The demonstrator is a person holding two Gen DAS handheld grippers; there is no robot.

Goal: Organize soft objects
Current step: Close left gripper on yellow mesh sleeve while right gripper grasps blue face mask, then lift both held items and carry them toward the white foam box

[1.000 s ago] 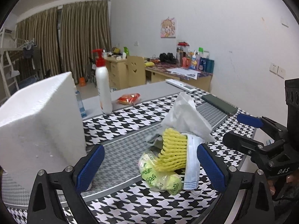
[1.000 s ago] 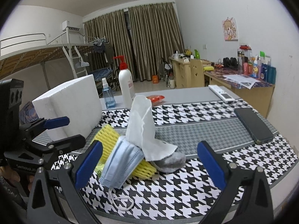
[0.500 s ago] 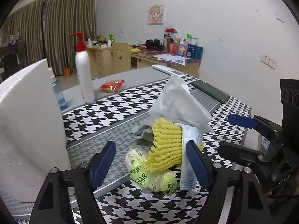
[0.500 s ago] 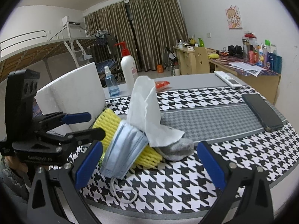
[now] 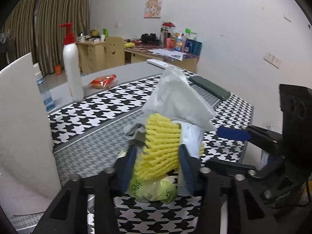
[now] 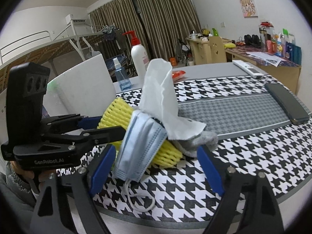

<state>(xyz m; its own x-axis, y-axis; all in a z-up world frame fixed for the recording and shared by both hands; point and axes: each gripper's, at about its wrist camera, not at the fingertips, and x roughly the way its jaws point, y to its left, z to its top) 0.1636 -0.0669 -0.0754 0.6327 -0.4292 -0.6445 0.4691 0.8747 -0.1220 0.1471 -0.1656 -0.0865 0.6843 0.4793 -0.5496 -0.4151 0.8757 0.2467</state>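
The room is lit evenly from above, not very bright, and shadows are soft. Both pictures bend at the edges, with black round corners. In the left wrist view the blue pads at the bottom middle look smeared and blurry. The far background looks a little fuzzy.

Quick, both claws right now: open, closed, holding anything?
Left claw: closing around the yellow foam net sleeve, pads at its sides.
Right claw: open, starting to close; blue pleated face mask between, untouched.
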